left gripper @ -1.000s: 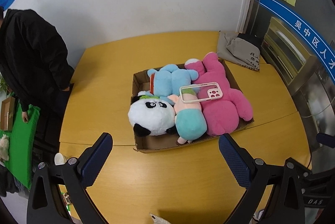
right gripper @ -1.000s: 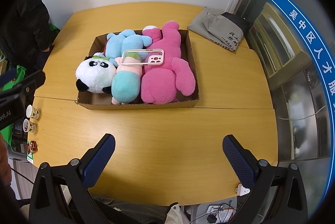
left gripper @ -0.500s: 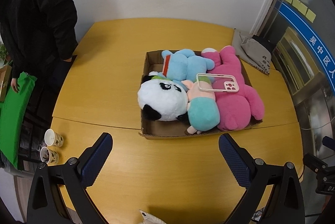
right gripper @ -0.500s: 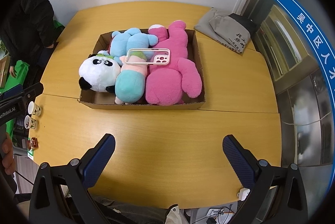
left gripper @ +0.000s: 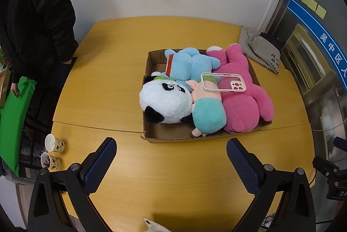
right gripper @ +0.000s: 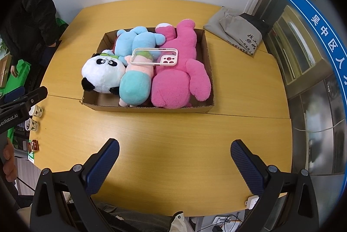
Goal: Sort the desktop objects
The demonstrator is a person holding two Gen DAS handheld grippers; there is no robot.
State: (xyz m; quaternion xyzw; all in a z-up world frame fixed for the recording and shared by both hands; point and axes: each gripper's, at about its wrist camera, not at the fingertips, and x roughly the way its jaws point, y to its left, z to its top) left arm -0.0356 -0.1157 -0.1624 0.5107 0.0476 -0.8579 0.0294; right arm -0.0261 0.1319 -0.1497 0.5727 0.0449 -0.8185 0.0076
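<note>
With both your left gripper [left gripper: 170, 158] and right gripper [right gripper: 174, 159] spread wide and empty above the surface [right gripper: 173, 130], approach the phone case [right gripper: 154, 57] lying atop the plush toys in the cardboard box [right gripper: 147, 108], pinching its rim squarely.

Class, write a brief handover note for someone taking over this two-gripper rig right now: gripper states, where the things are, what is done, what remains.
Left gripper and right gripper: both open, empty, hovering over bare table.
Cardboard box holds the panda, blue plush, teal-and-pink plush and pink plush; phone case lies on top.
Nothing sits loose beside the box; sorting looks finished or nearly so.
</note>
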